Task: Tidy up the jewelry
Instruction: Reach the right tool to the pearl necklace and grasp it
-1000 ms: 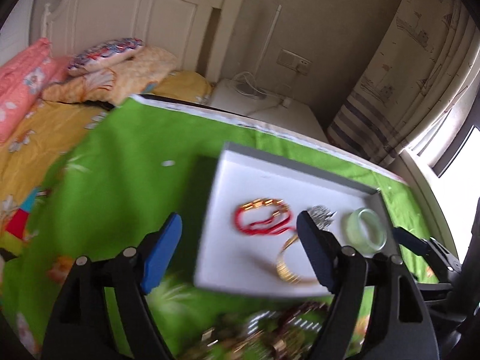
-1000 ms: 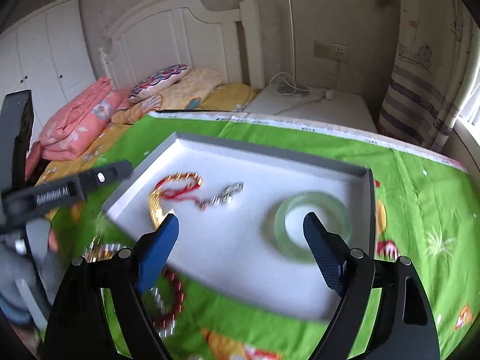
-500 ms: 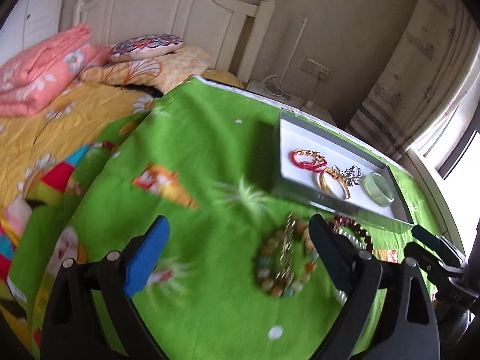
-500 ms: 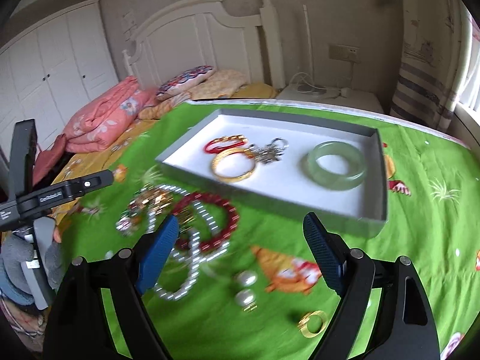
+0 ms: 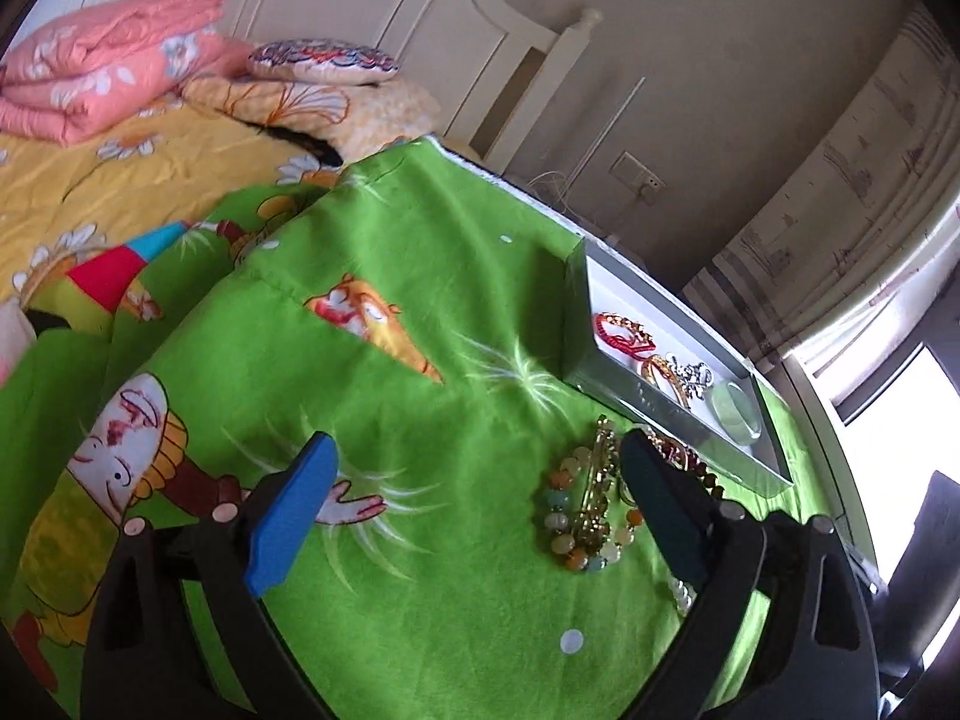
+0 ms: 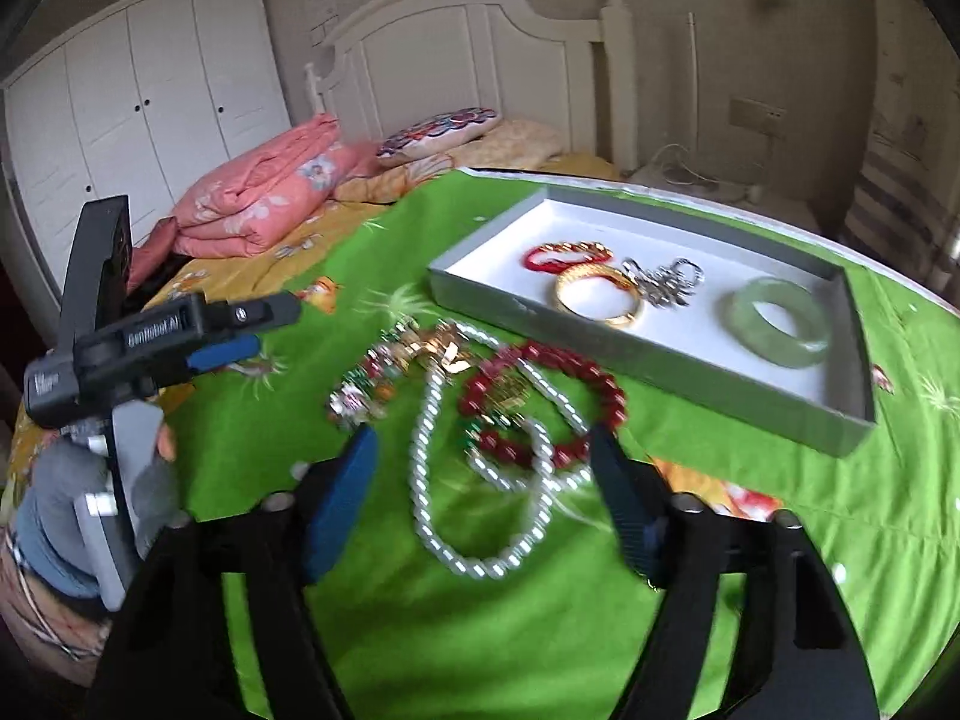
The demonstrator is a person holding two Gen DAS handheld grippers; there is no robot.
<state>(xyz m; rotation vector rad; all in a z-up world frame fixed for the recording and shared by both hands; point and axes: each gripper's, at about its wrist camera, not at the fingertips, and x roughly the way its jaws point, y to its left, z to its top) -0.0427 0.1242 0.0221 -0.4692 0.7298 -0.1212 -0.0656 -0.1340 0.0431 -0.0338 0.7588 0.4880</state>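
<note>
Four pieces already lie in the shallow grey cardboard tray with a white floor (image 6: 648, 354), which sits toward the far edge of the green cartoon-print cloth covering the surface (image 6: 540, 630): a red cord bracelet with gold links (image 6: 561, 254), a plain gold bangle (image 6: 597, 295), a silver clasp bundle (image 6: 663, 281) and a pale green jade bangle (image 6: 780, 323). They are spread apart on the tray floor, most likely so each stays separate and easy to see.

Everything unsorted lies in a heap on the cloth just in front of the tray's near wall: a long white pearl necklace (image 6: 432, 480), a dark red bead bracelet (image 6: 576, 378), a multicoloured stone bead bracelet (image 5: 570, 516) with a gold chain piece (image 5: 600, 480) across it. The strands overlap, so pulling one may drag its neighbours.

The right hand-held gripper (image 6: 483, 504) points down over the pearl loop; its jaws are closing, with pearls and red beads between the pads but not yet pinched. That placement suggests the pearl necklace, or the red bracelet tangled with it, is the next pick.

The left hand-held gripper (image 5: 474, 516) stands wide over bare cloth near the left side of the heap, holding nothing, its right pad beside the stone beads. It seems held ready, out of the other's way.
</note>
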